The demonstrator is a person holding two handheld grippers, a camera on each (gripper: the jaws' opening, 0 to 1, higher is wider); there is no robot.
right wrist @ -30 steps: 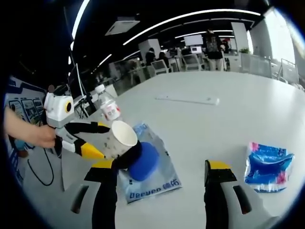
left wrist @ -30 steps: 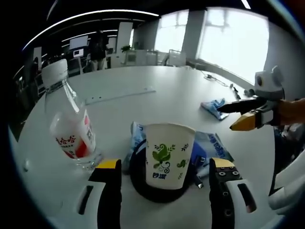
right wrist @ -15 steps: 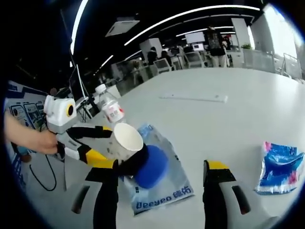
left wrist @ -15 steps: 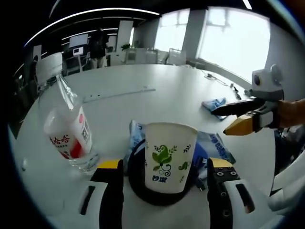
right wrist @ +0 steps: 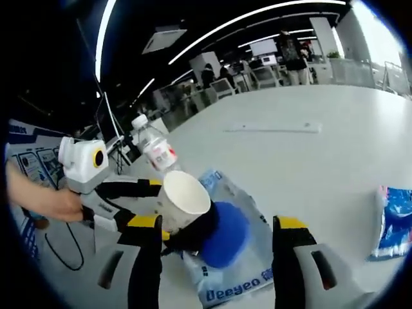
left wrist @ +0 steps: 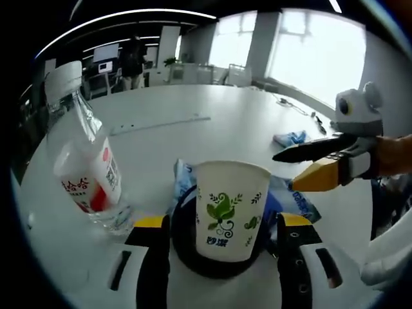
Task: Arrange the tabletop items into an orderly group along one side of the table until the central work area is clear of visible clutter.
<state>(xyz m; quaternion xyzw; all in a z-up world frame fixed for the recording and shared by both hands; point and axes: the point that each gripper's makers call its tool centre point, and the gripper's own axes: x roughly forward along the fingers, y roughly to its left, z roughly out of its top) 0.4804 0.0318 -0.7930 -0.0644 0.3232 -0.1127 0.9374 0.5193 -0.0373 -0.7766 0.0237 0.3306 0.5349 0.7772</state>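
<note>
A white paper cup (left wrist: 230, 209) with a green leaf print stands in a black ring (left wrist: 212, 261) on the white table. My left gripper (left wrist: 223, 226) is open, with one jaw on either side of the cup and ring and a gap on both sides. Behind the cup lie a blue round thing (right wrist: 225, 233) and a clear printed pouch (right wrist: 239, 286). A water bottle (left wrist: 80, 164) with a red label stands to the cup's left. My right gripper (right wrist: 218, 225) is open and empty and points at the blue thing; it enters the left gripper view (left wrist: 290, 170) from the right.
A blue packet (right wrist: 394, 219) lies apart on the table, also seen as the blue packet (left wrist: 288, 138) behind the right gripper. A long white strip (right wrist: 273, 127) lies farther out. A hand (right wrist: 45, 199) holds the left gripper. Office desks and chairs stand beyond the table.
The right gripper has come closer to the cup and the blue thing. The left gripper's jaws have narrowed slightly around the cup. The cup has stayed in place.
</note>
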